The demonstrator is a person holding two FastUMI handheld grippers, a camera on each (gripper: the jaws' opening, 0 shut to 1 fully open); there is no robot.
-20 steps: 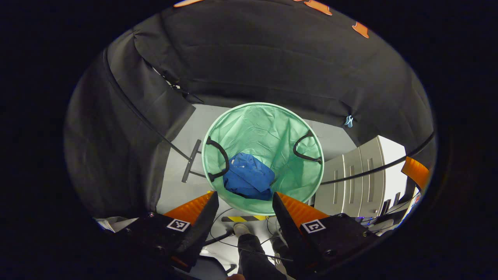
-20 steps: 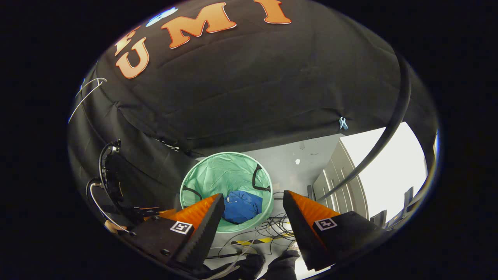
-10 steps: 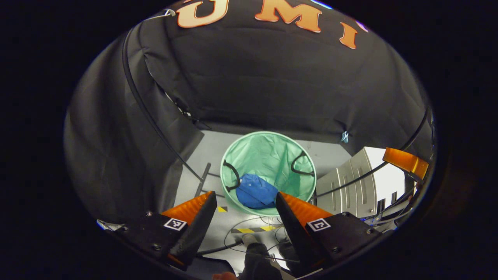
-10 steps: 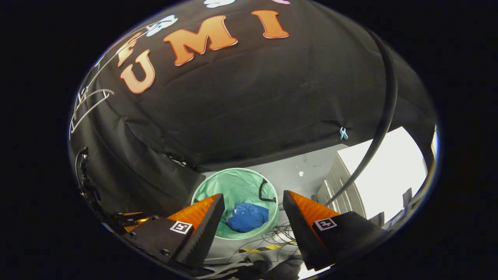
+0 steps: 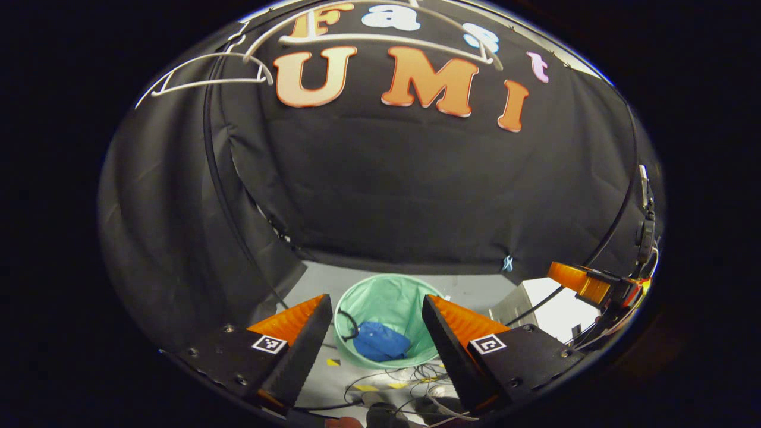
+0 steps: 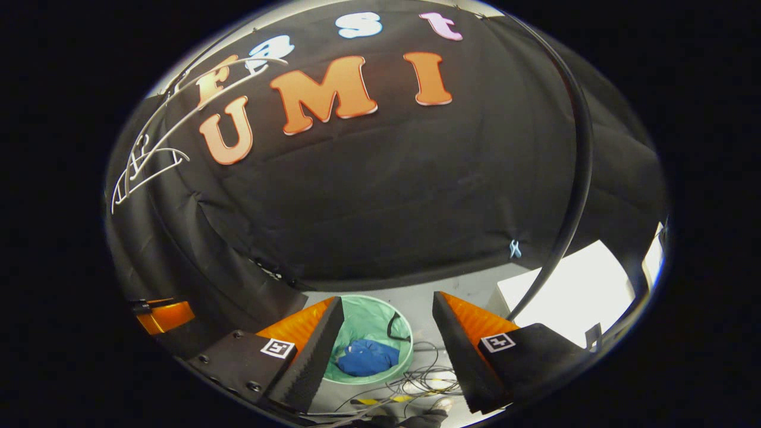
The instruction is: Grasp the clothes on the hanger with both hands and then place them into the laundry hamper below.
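Left gripper view: the left gripper (image 5: 376, 333) has its jaws wide apart and holds nothing. Low in the middle of the frame, between them, stands the green laundry hamper (image 5: 386, 297) with the blue clothes (image 5: 380, 343) lying inside, so that job looks done.
Upper left: bare white hangers (image 5: 208, 77).
Right gripper view: the right gripper (image 6: 387, 336) is open and empty too. The hamper (image 6: 368, 318) and clothes (image 6: 364, 359) sit at the bottom middle.

Black cloth (image 5: 416, 190) hangs as the booth's wall, wrinkled, pinned low down with a small pale blue clip (image 6: 515, 248). A dark curved pole (image 6: 579, 172) runs down its right side. The floor (image 5: 333, 279) is pale grey, with loose cables (image 6: 416, 380) and yellow-black tape (image 5: 364, 387) on it. Bright white light (image 6: 571, 297) glares at the right.
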